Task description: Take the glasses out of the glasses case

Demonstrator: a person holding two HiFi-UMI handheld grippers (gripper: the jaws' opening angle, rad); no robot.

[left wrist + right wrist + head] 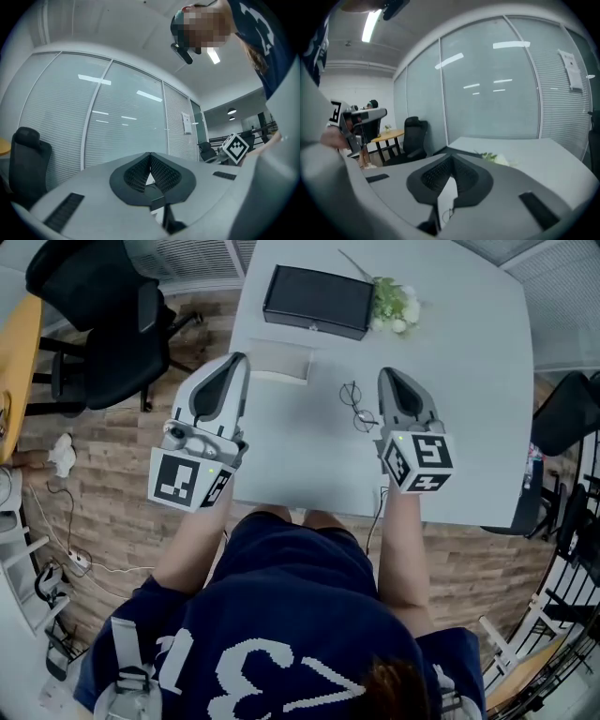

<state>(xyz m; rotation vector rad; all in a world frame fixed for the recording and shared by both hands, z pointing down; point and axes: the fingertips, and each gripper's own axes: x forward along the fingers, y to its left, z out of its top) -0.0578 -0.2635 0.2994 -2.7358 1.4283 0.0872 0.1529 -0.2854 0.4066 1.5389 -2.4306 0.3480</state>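
Note:
A black glasses case (317,300) lies with its lid down at the far side of the white table (469,409). Thin round wire-rimmed glasses (356,407) lie on the tabletop, outside the case, just left of my right gripper (386,374). That gripper is shut with nothing between its tips, and a sliver of the glasses (447,213) shows below its closed jaws (450,158). My left gripper (240,358) hovers at the table's left side, also shut and empty (150,155), beside a pale flat pouch or cloth (279,362).
A small bunch of white flowers with green leaves (394,304) lies right of the case. Black office chairs (98,324) stand left of the table, another chair (567,413) at the right. The table's front edge is close to the person's body.

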